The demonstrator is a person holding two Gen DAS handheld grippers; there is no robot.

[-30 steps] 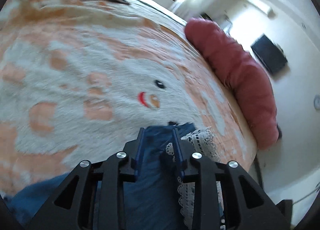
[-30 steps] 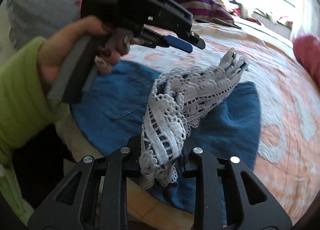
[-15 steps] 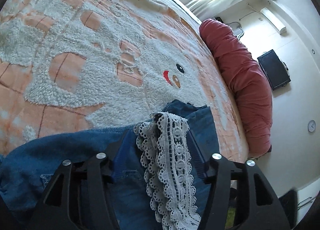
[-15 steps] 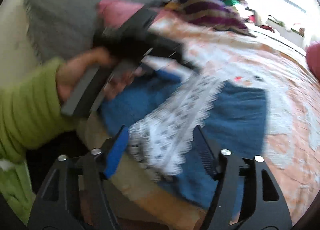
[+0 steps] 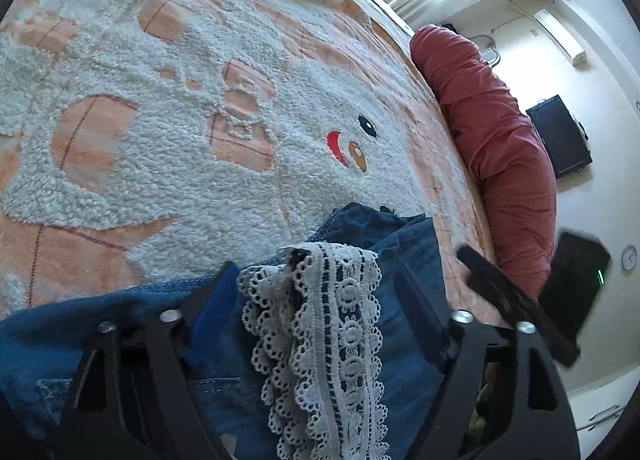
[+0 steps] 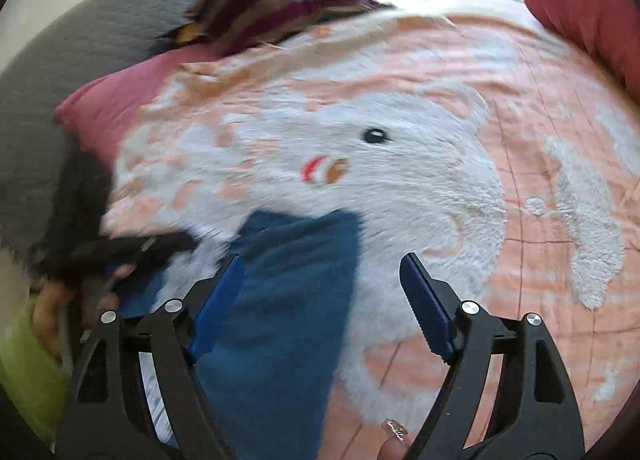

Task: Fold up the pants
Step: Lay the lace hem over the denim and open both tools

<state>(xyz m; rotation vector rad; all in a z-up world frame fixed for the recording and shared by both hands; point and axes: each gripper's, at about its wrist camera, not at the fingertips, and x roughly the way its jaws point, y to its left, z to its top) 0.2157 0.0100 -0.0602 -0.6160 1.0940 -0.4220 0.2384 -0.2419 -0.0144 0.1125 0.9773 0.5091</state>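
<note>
Both tools are wide apart right now, gripping nothing. The left gripper (image 5: 312,276) hovers with its jaws spread over the pants (image 5: 404,260), a lace trim (image 5: 332,324) lying loose between them. The right gripper (image 6: 320,272) is spread open as well, over the same denim, which sits on the blanket (image 6: 520,108) just below the embroidered bear face (image 6: 360,148). The pants look like soft, mid-weight denim: floppy, likely to sag and bunch if lifted from one point. The lace looks delicate and snag-prone, so I'd take the solid denim edge beside the trim instead, one tool at each corner. The red bolster (image 5: 500,132) lies well beyond the bear face, out of the way.
</note>
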